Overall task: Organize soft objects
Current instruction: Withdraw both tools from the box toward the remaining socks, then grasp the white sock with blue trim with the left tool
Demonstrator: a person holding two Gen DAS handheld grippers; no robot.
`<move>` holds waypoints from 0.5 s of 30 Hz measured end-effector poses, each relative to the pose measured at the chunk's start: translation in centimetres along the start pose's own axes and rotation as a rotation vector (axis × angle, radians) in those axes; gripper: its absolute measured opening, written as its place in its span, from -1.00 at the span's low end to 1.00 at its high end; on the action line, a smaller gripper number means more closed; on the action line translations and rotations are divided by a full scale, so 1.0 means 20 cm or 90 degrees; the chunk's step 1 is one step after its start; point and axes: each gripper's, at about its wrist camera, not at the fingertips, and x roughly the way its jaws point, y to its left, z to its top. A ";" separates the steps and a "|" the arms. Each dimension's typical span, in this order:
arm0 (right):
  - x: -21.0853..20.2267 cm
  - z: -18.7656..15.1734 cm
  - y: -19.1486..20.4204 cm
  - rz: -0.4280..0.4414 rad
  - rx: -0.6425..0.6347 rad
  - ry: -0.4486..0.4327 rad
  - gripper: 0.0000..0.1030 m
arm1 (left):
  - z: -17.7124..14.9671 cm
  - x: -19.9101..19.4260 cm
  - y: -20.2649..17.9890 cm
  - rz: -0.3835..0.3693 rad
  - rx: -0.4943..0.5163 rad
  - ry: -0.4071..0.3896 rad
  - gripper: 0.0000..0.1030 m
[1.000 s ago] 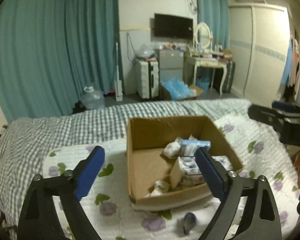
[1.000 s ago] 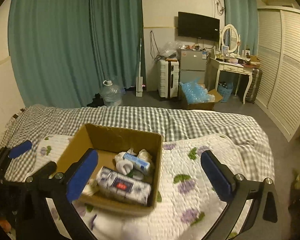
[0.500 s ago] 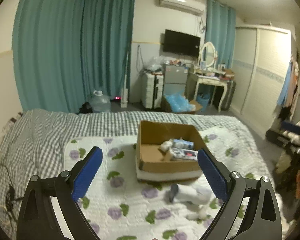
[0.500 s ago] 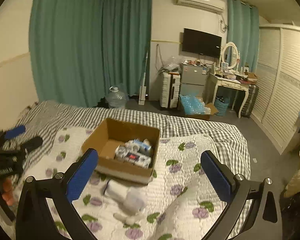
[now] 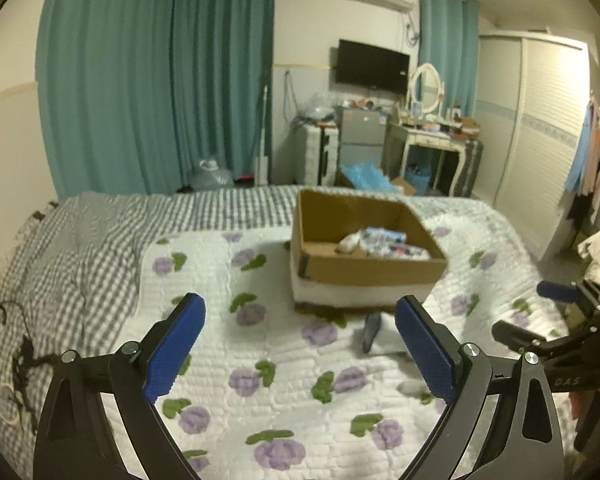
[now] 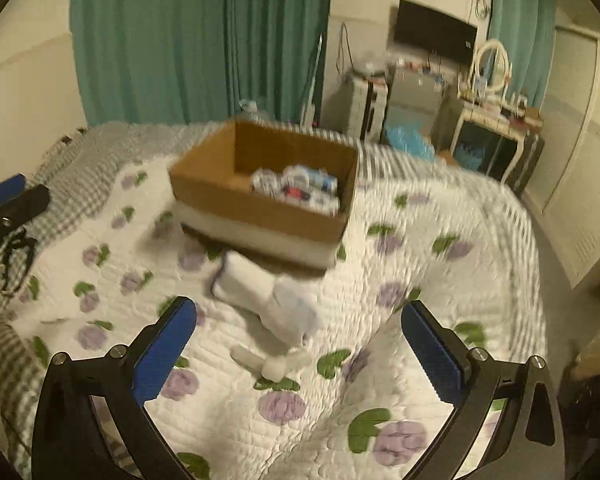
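Both jaws are held wide open, nothing gripped. The left gripper (image 5: 300, 344) and right gripper (image 6: 300, 344) are both held above the floral quilt (image 5: 260, 360), pointed at the cardboard box (image 6: 260, 196) at 12 o'clock.

One box is seen, already partly filled with small packets (image 6: 296, 188); the count inside cannot be told, as they are blurred and piled. Loose on the quilt, two white soft bundles are counted in the right wrist view: a folded one (image 6: 240, 280) just in front of the box, and a rolled one (image 6: 290, 316) touching it at 6 o'clock. A small white piece (image 6: 268, 362) lies nearer still.

Judged step: a pick of the rolled bundle by the right gripper, which sits almost centred over it. The descent should be straight down, jaws straddling the roll across its narrow side, pads pressed slightly into the quilt so the whole roll is caught and not only a top layer. Quilt fabric could be pinched along with it; closing should be slow
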 end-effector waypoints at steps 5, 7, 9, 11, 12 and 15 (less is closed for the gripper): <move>0.25 -0.09 -0.02 0.023 0.028 0.043 1.00 | -0.11 0.15 -0.03 0.036 0.012 0.024 0.89; 0.34 -0.12 -0.01 0.031 0.031 0.060 1.00 | -0.15 0.21 -0.04 0.050 0.014 0.034 0.89; 0.43 -0.16 0.01 0.037 0.026 0.082 1.00 | -0.19 0.27 -0.06 0.049 0.015 0.048 0.89; 0.51 -0.21 0.04 0.043 0.018 0.106 0.99 | -0.23 0.33 -0.08 0.040 0.011 0.065 0.89; 0.55 -0.23 0.05 0.050 0.012 0.120 0.97 | -0.25 0.36 -0.08 0.036 0.008 0.072 0.89; 0.61 -0.28 0.09 0.052 -0.008 0.147 0.90 | -0.32 0.43 -0.11 0.028 0.004 0.094 0.89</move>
